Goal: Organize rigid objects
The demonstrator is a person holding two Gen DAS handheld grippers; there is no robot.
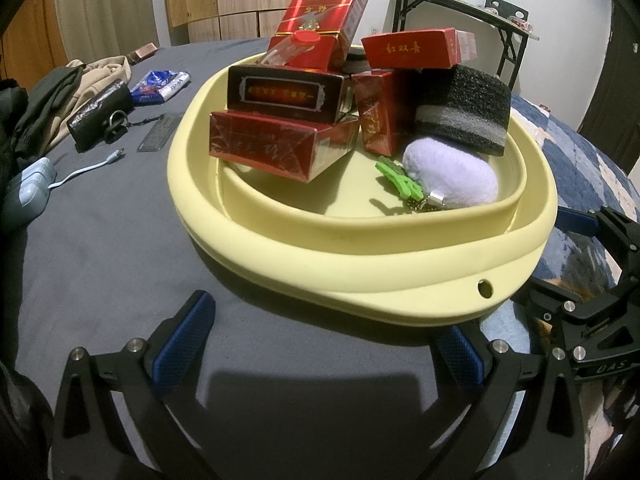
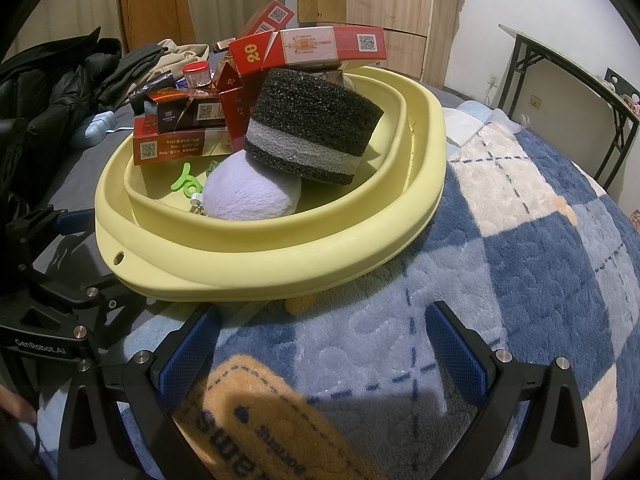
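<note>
Both tongs wide before basin

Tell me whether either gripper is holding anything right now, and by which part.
Nothing is held. The left gripper and the right gripper are both open and empty, just short of the yellow basin, touching none of it.

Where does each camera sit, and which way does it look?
Left wrist: sits low behind the open left tongs over grey sheet, faces the yellow basin; the right tongs show at its right edge.
Right wrist: sits behind the open right tongs over the checked blanket, faces the basin; the left tongs show at left.
Shared: basin, red boxes, foam block, purple plush.
</note>
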